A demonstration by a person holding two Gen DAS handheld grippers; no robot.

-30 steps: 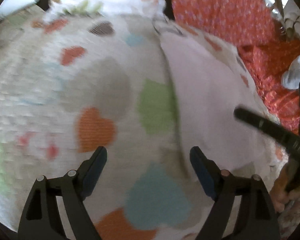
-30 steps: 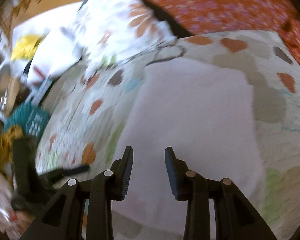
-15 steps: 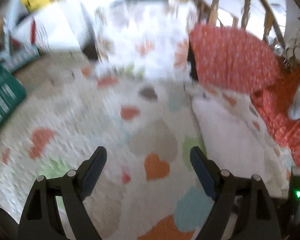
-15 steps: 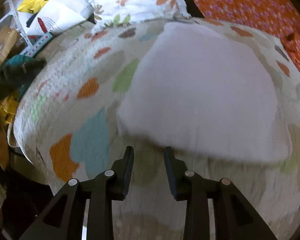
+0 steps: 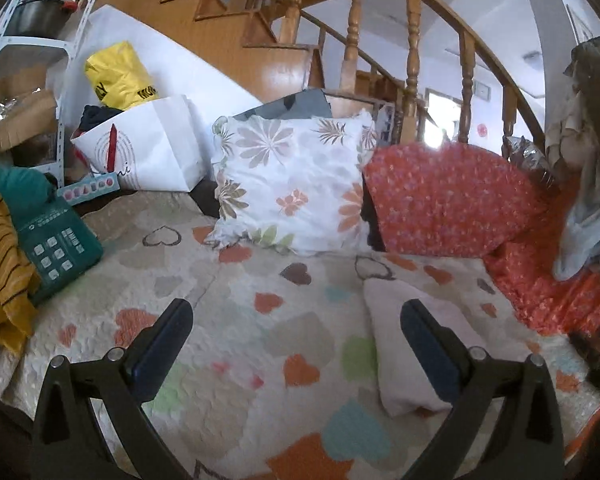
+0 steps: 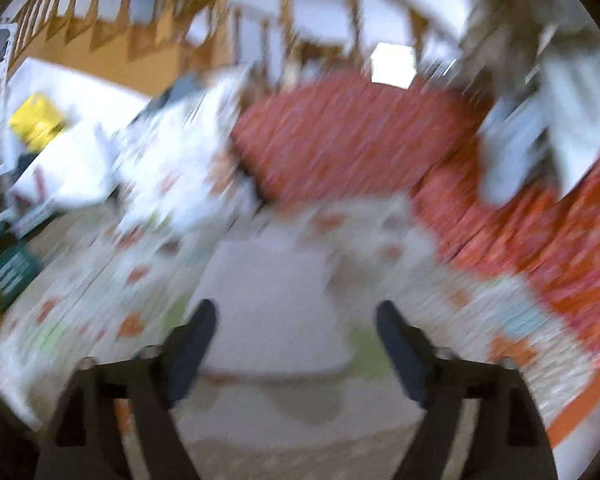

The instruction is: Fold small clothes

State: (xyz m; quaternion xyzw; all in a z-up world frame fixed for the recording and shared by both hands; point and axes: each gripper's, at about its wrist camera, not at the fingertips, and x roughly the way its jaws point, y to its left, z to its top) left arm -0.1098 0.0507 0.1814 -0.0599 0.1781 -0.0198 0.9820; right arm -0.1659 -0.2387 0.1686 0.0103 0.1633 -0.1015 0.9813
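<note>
Folded white garment (image 5: pixel 404 344) lies flat on the heart-print quilt (image 5: pixel 236 320), a compact rectangle toward the right side, in front of the orange cushion (image 5: pixel 452 200) and right of the floral pillow (image 5: pixel 296 184). Edges look squared, no sleeve or loose flap visible, so this piece reads as done. Left gripper (image 5: pixel 296 340) hangs above the quilt, jaws spread wide, nothing between them, right jaw overlapping the garment only in view, not touching as far as I can tell. Right gripper (image 6: pixel 296 344) also spread, empty; the right wrist view is heavily motion-blurred, but the white garment (image 6: pixel 272 312) shows as a pale block just ahead of the jaws. Neither gripper holds cloth.

What's left, by my guess: more pieces. A yellow striped cloth (image 5: pixel 0 272) hangs at the quilt's left edge and pale clothing (image 5: pixel 584 236) is heaped at far right; either could be next, can't tell which. Teal box (image 5: pixel 56 248) sits at left, irrelevant.
</note>
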